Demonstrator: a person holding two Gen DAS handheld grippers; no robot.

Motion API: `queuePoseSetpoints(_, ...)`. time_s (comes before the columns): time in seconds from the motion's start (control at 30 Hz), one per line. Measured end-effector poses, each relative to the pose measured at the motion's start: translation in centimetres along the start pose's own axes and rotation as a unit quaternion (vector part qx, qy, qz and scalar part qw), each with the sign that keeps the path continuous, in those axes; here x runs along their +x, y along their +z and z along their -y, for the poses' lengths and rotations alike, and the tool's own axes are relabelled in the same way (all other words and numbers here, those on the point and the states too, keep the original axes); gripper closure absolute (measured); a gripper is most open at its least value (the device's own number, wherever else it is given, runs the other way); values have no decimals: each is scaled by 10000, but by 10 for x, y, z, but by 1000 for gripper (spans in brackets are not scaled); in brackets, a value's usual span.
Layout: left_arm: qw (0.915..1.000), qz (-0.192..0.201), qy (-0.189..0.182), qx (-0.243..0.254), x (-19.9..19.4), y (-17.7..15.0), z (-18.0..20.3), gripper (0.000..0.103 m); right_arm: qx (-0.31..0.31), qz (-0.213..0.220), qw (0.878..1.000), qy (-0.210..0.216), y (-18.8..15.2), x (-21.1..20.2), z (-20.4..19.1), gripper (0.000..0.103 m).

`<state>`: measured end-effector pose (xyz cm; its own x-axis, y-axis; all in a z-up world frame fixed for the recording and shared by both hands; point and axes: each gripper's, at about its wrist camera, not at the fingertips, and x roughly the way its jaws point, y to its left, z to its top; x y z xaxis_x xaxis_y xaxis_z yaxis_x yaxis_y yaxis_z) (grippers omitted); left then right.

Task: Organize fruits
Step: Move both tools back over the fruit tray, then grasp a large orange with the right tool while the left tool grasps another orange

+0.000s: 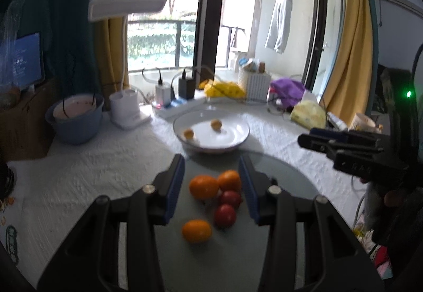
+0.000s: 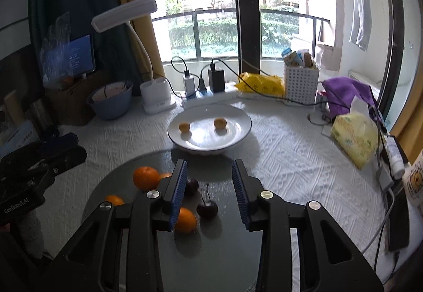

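A white plate (image 1: pixel 232 138) (image 2: pixel 238 130) holds two small orange fruits (image 1: pixel 216 124) (image 2: pixel 220 123). In front of it a grey round board (image 1: pixel 290 181) (image 2: pixel 111 186) carries several oranges (image 1: pixel 203 186) (image 2: pixel 146 177) and two dark red cherries (image 1: pixel 224 215) (image 2: pixel 207 209). My left gripper (image 1: pixel 212 186) is open and empty above the fruit on the board. My right gripper (image 2: pixel 210 194) is open and empty above the cherries, with a small orange (image 2: pixel 185 220) beside its left finger. Each gripper also shows at the edge of the other's view: the right (image 1: pixel 317 140), the left (image 2: pixel 66 151).
At the back stand a blue bowl (image 2: pixel 111 106), a white desk lamp (image 2: pixel 156 99), chargers on a power strip (image 2: pixel 211 92), a yellow bag (image 2: pixel 260 84), a white basket (image 2: pixel 300 85), purple cloth (image 2: pixel 346 92) and a tissue pack (image 2: pixel 354 136). A white cloth (image 2: pixel 290 159) covers the table.
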<state>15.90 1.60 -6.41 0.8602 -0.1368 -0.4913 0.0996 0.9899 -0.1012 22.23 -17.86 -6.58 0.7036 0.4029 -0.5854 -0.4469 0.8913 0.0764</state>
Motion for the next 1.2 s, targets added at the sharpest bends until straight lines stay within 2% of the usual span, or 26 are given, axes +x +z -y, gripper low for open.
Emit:
queuePoseSetpoints(0.4,9972,-711,195,-102,36,-36,-5,59,126,-481,9985,214,-33,28,0,65)
queuePoseSetpoints(0.47,9967,-781,173,-112,40,-39,-5,59,116,-550,9981,233,-35,32,-1,62)
queuePoseSetpoints(0.5,9966,-799,166,-113,42,-40,-5,59,130,-594,9978,251,-37,35,-1,56)
queuePoseSetpoints(0.53,9963,-834,173,-110,43,-41,-5,59,141,-620,9976,270,-37,37,-1,55)
queuePoseSetpoints(0.9,9940,-1063,202,-140,56,-50,-10,59,55,-963,9940,513,-51,54,-15,54)
queuePoseSetpoints(1.2,9910,-1308,137,-258,66,-56,-17,59,81,-1245,9909,511,-58,70,-20,54)
